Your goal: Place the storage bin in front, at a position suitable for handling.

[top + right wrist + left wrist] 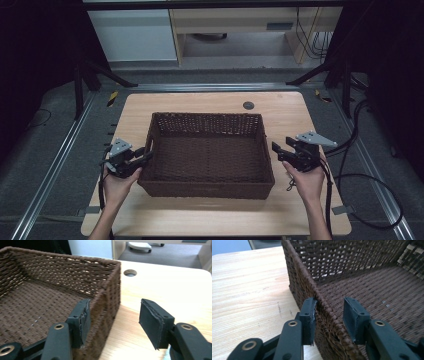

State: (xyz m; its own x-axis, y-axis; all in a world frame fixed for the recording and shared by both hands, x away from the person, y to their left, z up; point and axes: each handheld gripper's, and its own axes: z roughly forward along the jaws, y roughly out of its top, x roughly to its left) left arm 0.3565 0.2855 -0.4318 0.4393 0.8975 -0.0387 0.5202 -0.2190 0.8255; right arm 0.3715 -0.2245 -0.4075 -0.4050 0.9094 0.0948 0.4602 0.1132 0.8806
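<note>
While the left gripper (328, 311) straddles the left wall of the basket (207, 189), its outer pad touches the weave and the inner pad stands clear of it, so the jaws are parted and not clamped. Across the basket, the right gripper (113, 320) has its jaws spread wide over the basket's right wall: one pad sits at the inner face, the other well off it above the table (200, 220).

No writing or label can be read on the basket or either gripper. Both gripper views cut the basket off, showing just one corner and part of its woven floor. The basket sits mid-table, empty. Beyond its far wall lies a round cable hole (248, 105) in the tabletop. Cables (370, 200) trail on the floor to the basket's right.
</note>
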